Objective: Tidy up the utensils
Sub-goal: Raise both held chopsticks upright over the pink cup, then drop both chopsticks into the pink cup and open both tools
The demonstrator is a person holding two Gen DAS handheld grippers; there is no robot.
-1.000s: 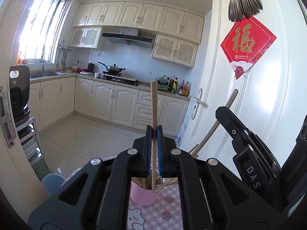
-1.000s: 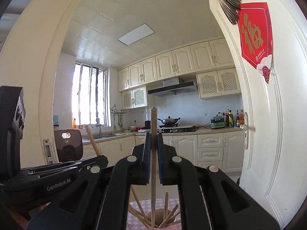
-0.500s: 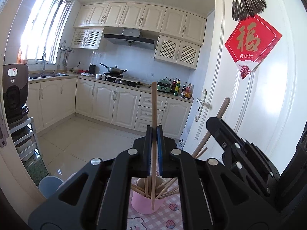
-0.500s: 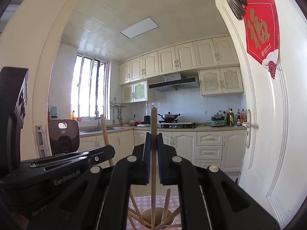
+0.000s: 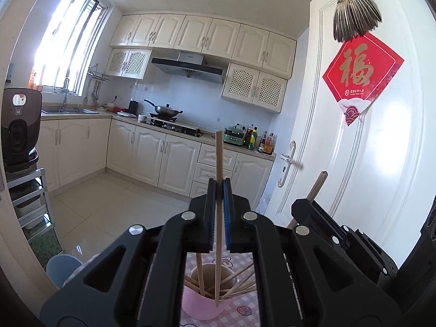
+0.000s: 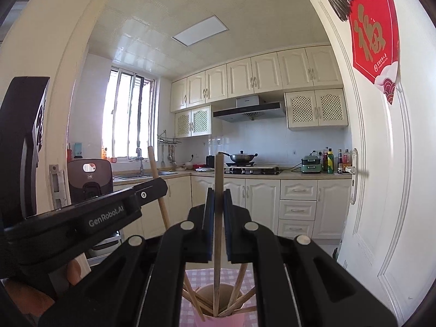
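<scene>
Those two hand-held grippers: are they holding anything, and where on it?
Each holds one chopstick upright above the pink cup: the left pinches its chopstick around mid-length, and so does the right with its own.

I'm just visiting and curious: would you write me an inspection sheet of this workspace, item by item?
Surface: pink checked tablecloth with cartoon prints.
Job's things: pink cup holding many wooden chopsticks; one more chopstick upright in each gripper, tips over the cup.
Clutter: nothing seen.
Grippers: left gripper shut on a chopstick; right gripper shut on a chopstick.
Cables: nothing seen.
Surroundings: kitchen with cream cabinets, wok on the stove, white door with a red ornament.
</scene>
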